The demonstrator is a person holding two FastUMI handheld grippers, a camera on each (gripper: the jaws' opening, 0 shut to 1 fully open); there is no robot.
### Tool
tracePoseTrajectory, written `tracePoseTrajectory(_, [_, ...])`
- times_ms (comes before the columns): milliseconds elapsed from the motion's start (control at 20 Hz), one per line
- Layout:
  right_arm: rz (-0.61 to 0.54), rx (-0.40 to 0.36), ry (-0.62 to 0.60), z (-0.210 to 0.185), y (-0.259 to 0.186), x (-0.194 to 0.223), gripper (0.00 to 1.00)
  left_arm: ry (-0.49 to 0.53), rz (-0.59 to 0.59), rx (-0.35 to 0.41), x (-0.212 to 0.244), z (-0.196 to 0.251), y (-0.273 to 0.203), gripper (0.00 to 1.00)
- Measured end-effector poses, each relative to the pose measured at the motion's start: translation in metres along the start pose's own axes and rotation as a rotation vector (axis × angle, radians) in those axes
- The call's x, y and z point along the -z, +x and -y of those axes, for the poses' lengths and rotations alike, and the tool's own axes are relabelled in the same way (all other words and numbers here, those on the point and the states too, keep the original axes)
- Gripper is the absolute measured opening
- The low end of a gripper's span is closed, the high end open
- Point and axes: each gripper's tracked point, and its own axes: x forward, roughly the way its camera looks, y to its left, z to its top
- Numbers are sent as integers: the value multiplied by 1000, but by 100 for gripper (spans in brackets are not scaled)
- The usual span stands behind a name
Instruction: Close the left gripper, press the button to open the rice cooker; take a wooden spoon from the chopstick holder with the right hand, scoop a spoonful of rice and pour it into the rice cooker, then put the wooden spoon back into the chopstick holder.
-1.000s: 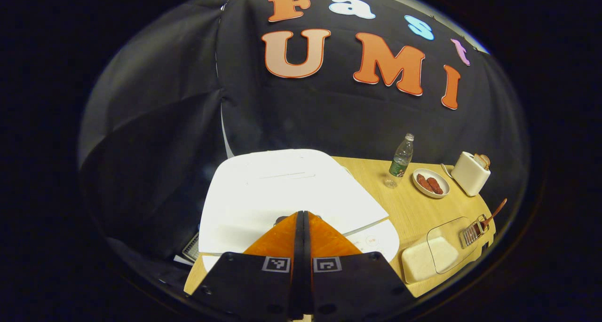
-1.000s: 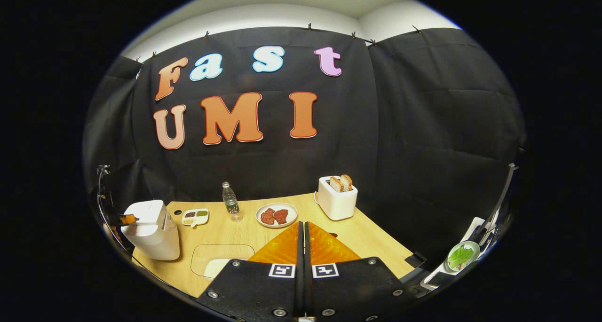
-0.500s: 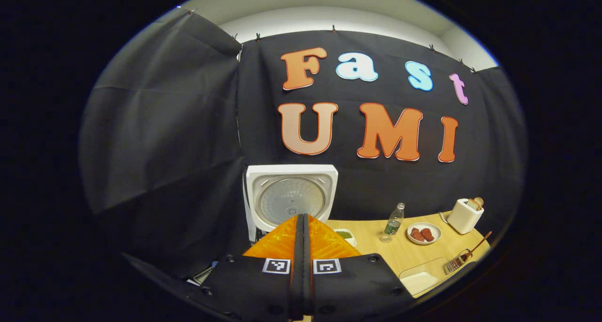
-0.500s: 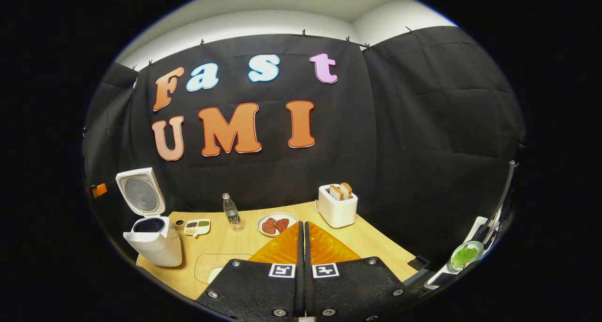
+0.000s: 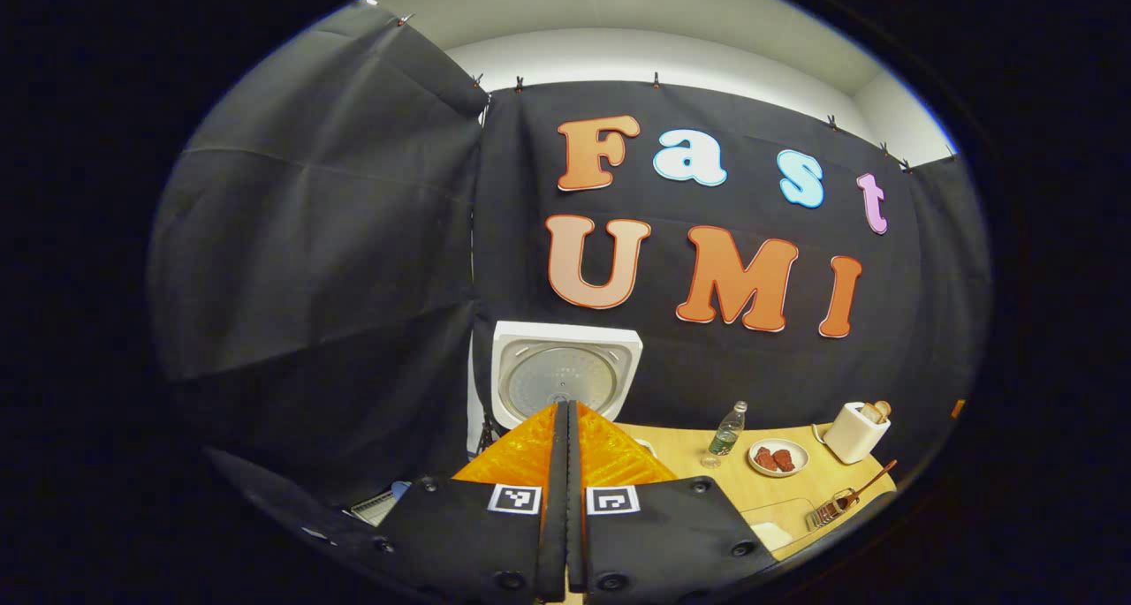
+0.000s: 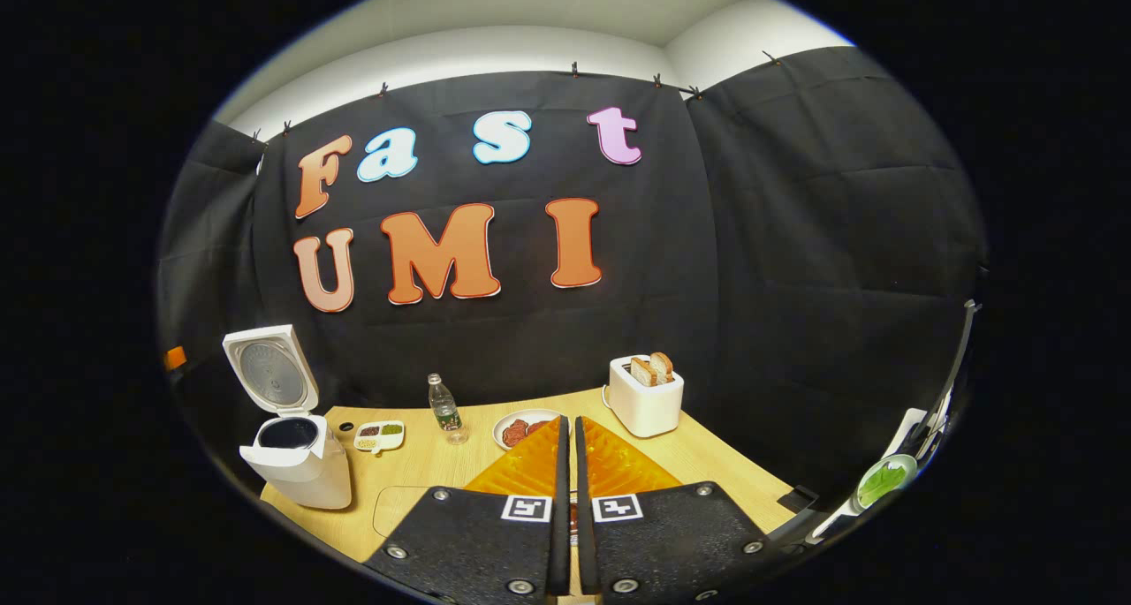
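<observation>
White rice cooker (image 6: 296, 459) stands at the counter's (image 6: 707, 464) nine o'clock end in the right gripper view, lid up, pot exposed. Left gripper (image 5: 566, 411) hangs before that lid, jaws closed on nothing. Right gripper (image 6: 566, 424) jaws sit nearly closed, empty. Wooden spoon (image 5: 870, 481) leans in the chopstick holder (image 5: 826, 512) at four o'clock in the left gripper view
</observation>
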Motion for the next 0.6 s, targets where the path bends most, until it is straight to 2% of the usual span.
tracePoseTrajectory(50, [-3,1,4,2,3,3,6,7,6,-3,-3,0,-4,8])
tracePoseTrajectory(150, [-20,0,17,4,7,14,30,-1,15,1,-6,2,-11,13])
tracePoseTrajectory(200, [-26,1,24,5,10,20,41,-11,17,2,-8,2,-14,19])
tracePoseTrajectory(250, [-31,4,30,8,14,26,44,-22,19,7,-8,4,-17,27])
tracePoseTrajectory(300, [-41,9,34,11,19,33,58,-27,16,11,-7,5,-20,35])
tracePoseTrajectory(350, [-49,12,38,13,23,40,59,-27,18,7,-6,4,-21,50])
tracePoseTrajectory(400, [-59,10,42,15,28,48,68,-24,21,-4,-7,1,-22,57])
tracePoseTrajectory(450, [-69,12,47,18,34,58,80,-29,24,1,-4,1,-20,52])
tracePoseTrajectory(500, [-83,15,53,22,40,68,87,-33,16,2,0,4,-25,64])
tracePoseTrajectory(600, [-118,24,70,29,58,91,93,-40,4,-3,5,3,-30,88])
